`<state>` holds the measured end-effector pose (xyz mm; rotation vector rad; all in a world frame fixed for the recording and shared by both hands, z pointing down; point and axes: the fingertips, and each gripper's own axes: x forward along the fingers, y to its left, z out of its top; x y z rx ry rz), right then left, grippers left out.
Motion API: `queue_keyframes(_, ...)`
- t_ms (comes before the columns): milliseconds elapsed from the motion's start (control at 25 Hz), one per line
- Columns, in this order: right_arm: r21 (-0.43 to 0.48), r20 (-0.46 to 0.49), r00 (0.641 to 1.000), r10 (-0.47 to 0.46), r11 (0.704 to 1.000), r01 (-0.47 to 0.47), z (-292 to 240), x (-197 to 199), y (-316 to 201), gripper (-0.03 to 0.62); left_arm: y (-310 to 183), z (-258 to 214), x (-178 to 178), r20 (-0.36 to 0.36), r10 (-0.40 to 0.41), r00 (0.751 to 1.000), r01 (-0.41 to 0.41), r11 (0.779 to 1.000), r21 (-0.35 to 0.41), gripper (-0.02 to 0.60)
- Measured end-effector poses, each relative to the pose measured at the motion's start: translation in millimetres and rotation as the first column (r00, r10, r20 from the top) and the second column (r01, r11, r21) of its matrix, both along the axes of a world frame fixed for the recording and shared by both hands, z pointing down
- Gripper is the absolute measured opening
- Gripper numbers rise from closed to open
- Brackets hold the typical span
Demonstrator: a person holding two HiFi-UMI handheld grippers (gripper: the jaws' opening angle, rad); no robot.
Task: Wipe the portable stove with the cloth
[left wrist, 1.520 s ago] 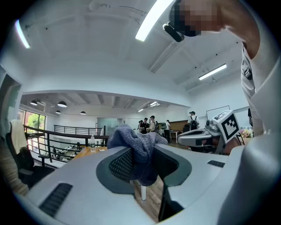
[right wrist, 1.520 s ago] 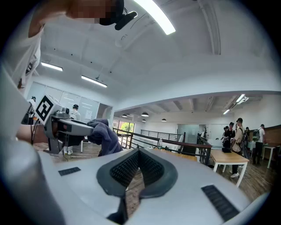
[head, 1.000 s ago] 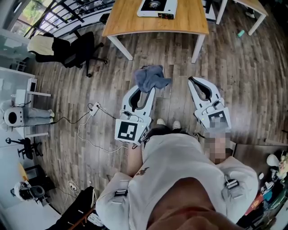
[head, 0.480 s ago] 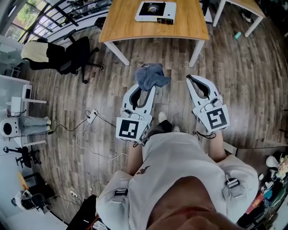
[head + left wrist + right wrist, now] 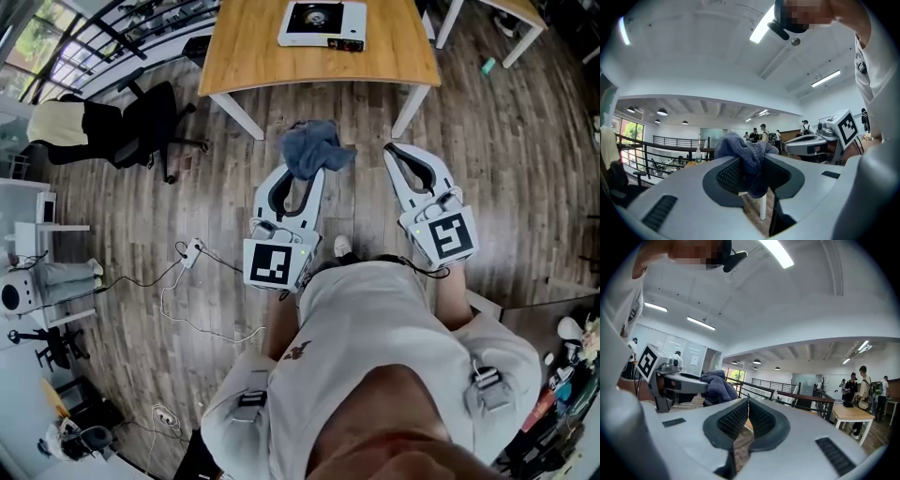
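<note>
Stove has drawn nearer, seen only overhead; left gripper clamps cloth.

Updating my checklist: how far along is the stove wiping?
Done: the cloth is clamped in the left gripper. In hand: it is held over the floor, short of the table; the right gripper is shut, empty. Left: wiping the portable stove on it.

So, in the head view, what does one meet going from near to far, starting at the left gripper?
left gripper → cloth held in its jaws → wooden table → portable stove on it
</note>
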<state>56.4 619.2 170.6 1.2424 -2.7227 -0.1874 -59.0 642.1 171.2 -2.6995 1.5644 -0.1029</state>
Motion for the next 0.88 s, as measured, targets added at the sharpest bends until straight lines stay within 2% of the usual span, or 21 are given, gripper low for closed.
queue_keyframes(360, -0.017, -0.009, 1.000, 0.001, 1.000, -0.001, 5.1, -25.8, -38.0, 0.021, -44.5, -1.9, -21.0, -0.014, 0.007, 1.000, -0.007, 1.000, -0.003, 0.130)
queue_keyframes(880, -0.035, 0.012, 1.000, -0.029, 0.999, 0.029, 10.3, -20.0, -119.1, 0.021, -121.5, 7.3, -10.6, -0.004, -0.025, 1.000, 0.025, 0.999, -0.032, 0.130)
